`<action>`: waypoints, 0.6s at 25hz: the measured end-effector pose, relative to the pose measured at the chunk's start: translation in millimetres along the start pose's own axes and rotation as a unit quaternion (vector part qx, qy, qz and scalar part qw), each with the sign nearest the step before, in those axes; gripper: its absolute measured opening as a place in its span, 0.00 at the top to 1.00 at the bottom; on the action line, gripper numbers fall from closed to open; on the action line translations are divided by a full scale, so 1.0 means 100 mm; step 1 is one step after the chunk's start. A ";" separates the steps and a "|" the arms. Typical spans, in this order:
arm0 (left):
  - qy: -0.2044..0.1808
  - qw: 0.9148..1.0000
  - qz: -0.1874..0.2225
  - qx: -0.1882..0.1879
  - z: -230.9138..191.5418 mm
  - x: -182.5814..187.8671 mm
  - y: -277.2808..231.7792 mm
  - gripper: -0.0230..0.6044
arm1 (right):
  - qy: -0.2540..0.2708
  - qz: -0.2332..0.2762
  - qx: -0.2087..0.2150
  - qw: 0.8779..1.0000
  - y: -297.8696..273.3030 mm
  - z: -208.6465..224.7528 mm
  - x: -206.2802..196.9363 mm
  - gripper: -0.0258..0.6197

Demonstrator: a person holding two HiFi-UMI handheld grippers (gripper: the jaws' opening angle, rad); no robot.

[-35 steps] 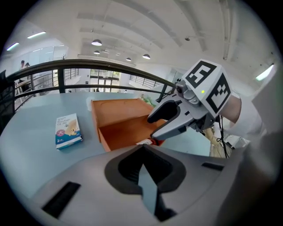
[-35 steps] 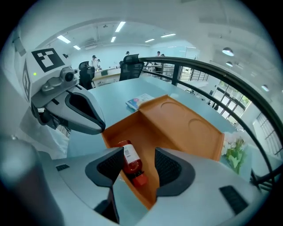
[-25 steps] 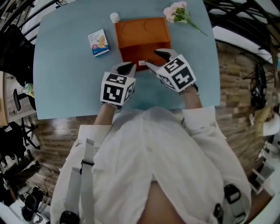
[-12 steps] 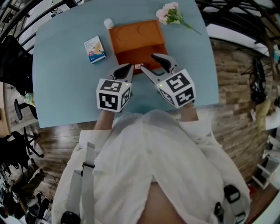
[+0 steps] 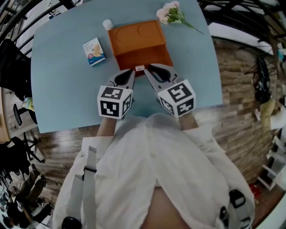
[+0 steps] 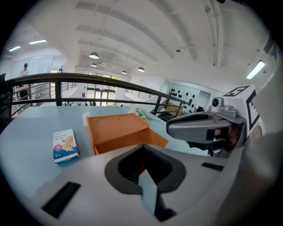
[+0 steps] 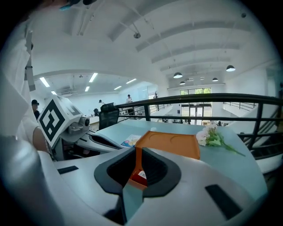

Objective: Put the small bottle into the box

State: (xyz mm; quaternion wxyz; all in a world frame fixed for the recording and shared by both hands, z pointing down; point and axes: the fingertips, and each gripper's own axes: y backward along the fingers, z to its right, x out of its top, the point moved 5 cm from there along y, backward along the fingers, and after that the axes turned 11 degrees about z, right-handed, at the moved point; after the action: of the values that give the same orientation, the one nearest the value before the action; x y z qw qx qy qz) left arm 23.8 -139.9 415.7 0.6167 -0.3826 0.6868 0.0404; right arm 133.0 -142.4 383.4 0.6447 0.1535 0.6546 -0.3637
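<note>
Little is done, by my reading: the bottle (image 5: 107, 24) stands on the counter (image 5: 62, 89) at the far left corner of the box (image 5: 136, 38), outside it, and the box looks unopened. The right gripper (image 5: 151, 68) has its fingers closing on the tab (image 5: 140, 68) at the box's near edge. The left gripper (image 5: 129, 72), just beside, has its fingers together and empty. Opening the box and fetching the bottle remain. A carton (image 5: 94, 51) and flowers (image 5: 172, 13) lie apart and block nothing.

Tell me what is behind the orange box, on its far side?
A small white bottle stands at its far left corner, pink flowers lie by the far right. The box itself hides the table just behind its back wall.
</note>
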 end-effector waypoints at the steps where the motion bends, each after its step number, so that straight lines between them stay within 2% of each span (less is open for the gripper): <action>1: 0.000 1.000 -0.003 0.001 0.00 -0.02 0.00 0.96 | -0.003 -0.001 -0.002 1.000 0.01 -0.01 -0.03 0.90; 7: -0.002 1.000 -0.022 -0.001 0.01 -0.09 0.00 0.96 | -0.010 -0.019 -0.005 1.000 -0.01 -0.02 -0.13 0.95; 10: -0.001 0.999 -0.035 0.001 0.02 -0.14 -0.01 0.96 | -0.009 -0.033 -0.025 0.999 -0.03 0.02 -0.19 0.95; 15: 0.014 0.998 -0.056 -0.012 0.02 -0.23 -0.03 0.96 | -0.017 -0.054 -0.033 0.998 -0.07 0.08 -0.29 0.96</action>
State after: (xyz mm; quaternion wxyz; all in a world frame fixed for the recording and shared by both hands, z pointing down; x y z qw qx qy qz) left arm 26.2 -129.7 436.4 0.6038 -0.4284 0.6722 0.0086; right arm 137.3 -144.7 413.9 0.6399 0.0903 0.6625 -0.3789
